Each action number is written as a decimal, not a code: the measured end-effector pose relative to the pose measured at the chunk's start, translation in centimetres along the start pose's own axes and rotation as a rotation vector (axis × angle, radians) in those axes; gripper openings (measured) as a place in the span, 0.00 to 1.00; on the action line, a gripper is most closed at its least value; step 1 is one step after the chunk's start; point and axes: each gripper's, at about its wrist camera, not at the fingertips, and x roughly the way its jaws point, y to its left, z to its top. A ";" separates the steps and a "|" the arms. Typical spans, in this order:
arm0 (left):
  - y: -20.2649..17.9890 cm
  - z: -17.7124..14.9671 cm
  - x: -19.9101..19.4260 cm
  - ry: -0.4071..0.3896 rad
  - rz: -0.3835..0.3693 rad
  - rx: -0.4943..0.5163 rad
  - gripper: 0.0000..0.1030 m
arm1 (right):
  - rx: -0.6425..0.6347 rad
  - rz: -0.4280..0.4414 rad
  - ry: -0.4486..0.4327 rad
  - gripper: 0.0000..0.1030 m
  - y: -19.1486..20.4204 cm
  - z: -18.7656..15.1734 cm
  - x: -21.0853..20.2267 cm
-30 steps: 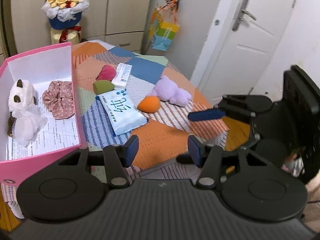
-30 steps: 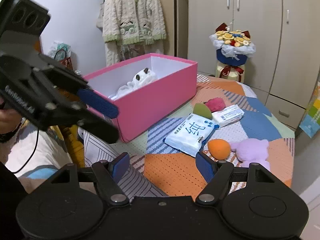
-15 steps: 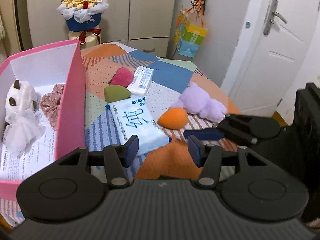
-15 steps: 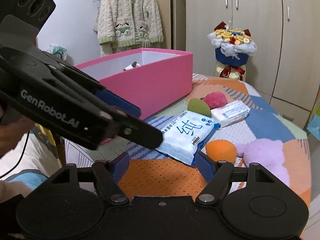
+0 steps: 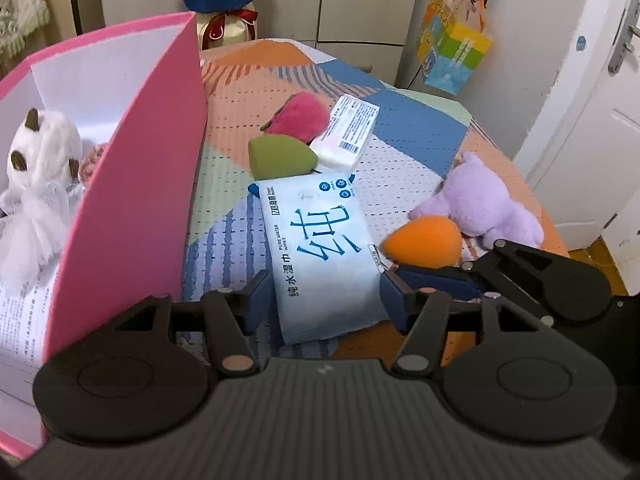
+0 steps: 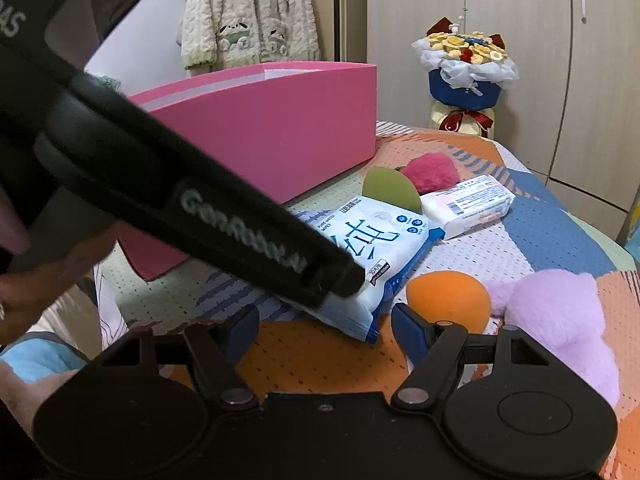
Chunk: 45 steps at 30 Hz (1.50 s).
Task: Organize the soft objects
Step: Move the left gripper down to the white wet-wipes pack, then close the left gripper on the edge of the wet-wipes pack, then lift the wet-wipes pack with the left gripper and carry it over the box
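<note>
A blue-and-white wet wipes pack (image 5: 320,248) (image 6: 376,240) lies on the patchwork tablecloth. My left gripper (image 5: 326,300) is open, its jaws standing on either side of the pack's near end. My right gripper (image 6: 325,330) is open and empty, low over the table just short of the orange sponge (image 6: 448,300) (image 5: 422,242). A purple plush (image 5: 480,204) (image 6: 560,320), a green sponge (image 5: 280,156), a pink puff (image 5: 298,116) and a small white tissue pack (image 5: 346,132) lie nearby. The pink box (image 5: 140,184) holds a white plush cat (image 5: 38,184).
The pink box (image 6: 272,128) stands at the table's left. A flower bouquet (image 6: 466,68) stands behind the table by the cupboards. A door (image 5: 592,100) is at the right. The left gripper's body crosses the right wrist view.
Both grippers have moved forward and down toward the table. The left gripper now straddles the near end of the wipes pack; the right has come close to the orange sponge.
</note>
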 end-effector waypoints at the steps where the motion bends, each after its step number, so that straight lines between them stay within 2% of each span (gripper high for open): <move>1: 0.1 0.0 0.1 0.002 -0.008 -0.011 0.58 | -0.003 0.000 0.001 0.75 0.1 0.0 0.0; 9: 0.9 -0.2 1.1 0.059 -0.070 -0.110 0.59 | 0.008 0.014 0.008 0.77 -0.1 0.2 0.5; 15: 0.3 -0.9 1.0 0.018 -0.042 -0.107 0.60 | 0.000 0.010 0.003 0.81 0.1 0.2 0.7; 19: 0.1 -0.8 1.0 0.010 -0.051 -0.089 0.54 | 0.007 0.002 -0.003 0.83 0.5 0.1 0.7; 22: 0.0 -1.0 0.8 0.005 -0.054 -0.068 0.50 | 0.015 -0.010 -0.017 0.80 0.8 0.0 0.6; 26: -0.2 -1.1 0.5 0.002 -0.062 -0.047 0.49 | 0.029 -0.040 -0.033 0.75 1.5 -0.2 0.5; 27: -0.3 -1.1 0.3 0.000 -0.053 -0.038 0.49 | 0.027 -0.049 -0.039 0.72 1.7 -0.3 0.4; 28: -0.4 -1.1 0.2 -0.001 -0.048 -0.026 0.49 | 0.029 -0.070 -0.046 0.64 1.8 -0.3 0.3; 30: -0.5 -1.3 -0.1 -0.001 -0.053 -0.018 0.49 | 0.042 -0.074 -0.047 0.62 1.8 -0.4 0.0; 35: -0.7 -1.8 -1.0 -0.009 -0.050 0.004 0.49 | 0.036 -0.094 -0.049 0.58 2.5 -0.5 -0.5; 45: -1.2 -2.8 -4.1 -0.008 -0.074 0.039 0.49 | 0.038 -0.112 -0.052 0.58 4.2 -0.2 -2.9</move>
